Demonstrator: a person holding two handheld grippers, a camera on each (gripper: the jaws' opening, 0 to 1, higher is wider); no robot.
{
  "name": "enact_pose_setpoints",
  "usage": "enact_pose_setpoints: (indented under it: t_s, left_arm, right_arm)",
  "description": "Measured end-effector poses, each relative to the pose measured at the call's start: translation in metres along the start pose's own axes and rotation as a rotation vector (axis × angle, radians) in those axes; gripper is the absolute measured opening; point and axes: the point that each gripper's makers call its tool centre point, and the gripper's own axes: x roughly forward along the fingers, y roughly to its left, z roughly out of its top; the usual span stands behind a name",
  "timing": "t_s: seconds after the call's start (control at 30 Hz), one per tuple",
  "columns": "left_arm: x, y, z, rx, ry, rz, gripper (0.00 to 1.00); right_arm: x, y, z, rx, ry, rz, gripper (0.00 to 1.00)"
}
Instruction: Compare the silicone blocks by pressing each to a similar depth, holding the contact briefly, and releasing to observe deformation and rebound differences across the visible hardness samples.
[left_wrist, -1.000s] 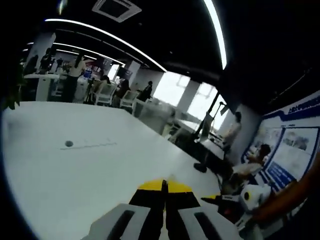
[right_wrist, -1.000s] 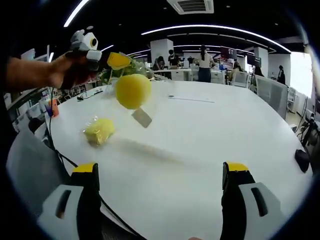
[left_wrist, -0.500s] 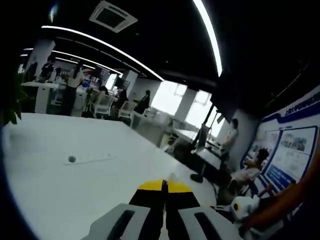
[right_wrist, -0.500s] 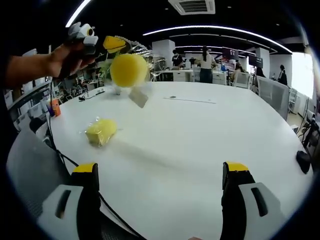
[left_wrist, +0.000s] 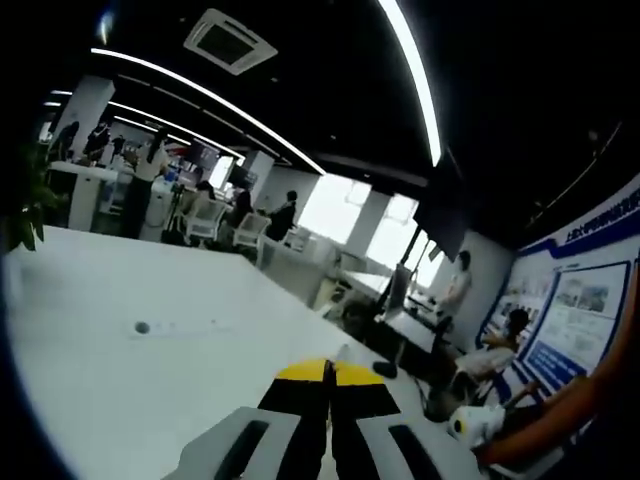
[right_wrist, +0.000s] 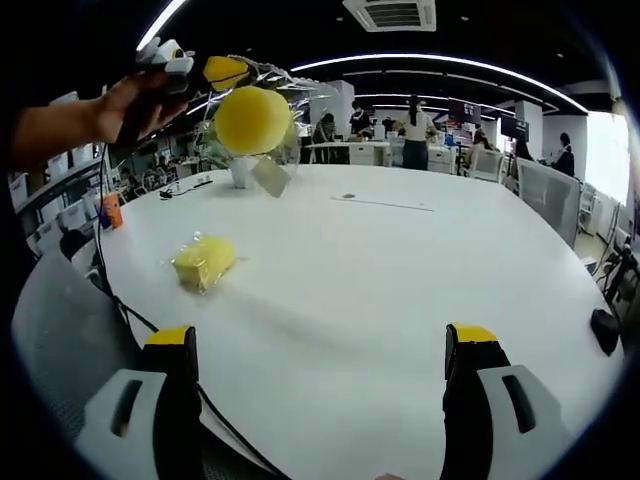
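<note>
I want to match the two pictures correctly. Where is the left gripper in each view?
Left gripper view: the left gripper rises from the bottom centre, its yellow-tipped jaws shut.
Right gripper view: the left gripper is at the upper left, held in a hand, with a clear bag hanging from it.
Shared landmark: the dark spot on the white table.

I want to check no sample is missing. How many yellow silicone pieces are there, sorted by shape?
Round yellow piece, hanging in a clear bag pinched by the left gripper: 1
Yellow block, wrapped in clear plastic, lying on the white table: 1
Total: 2
</note>
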Motion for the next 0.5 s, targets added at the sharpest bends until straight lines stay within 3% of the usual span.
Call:
enact_pose_setpoints:
  t_s: [0.5]
  left_arm:
    - [-0.0073,-0.0063,0.0071,0.001,-0.025,-0.009,0.0]
  right_arm:
    - [-0.0007,0.0001,0.0011,-0.01,-0.001,-0.001,0.96]
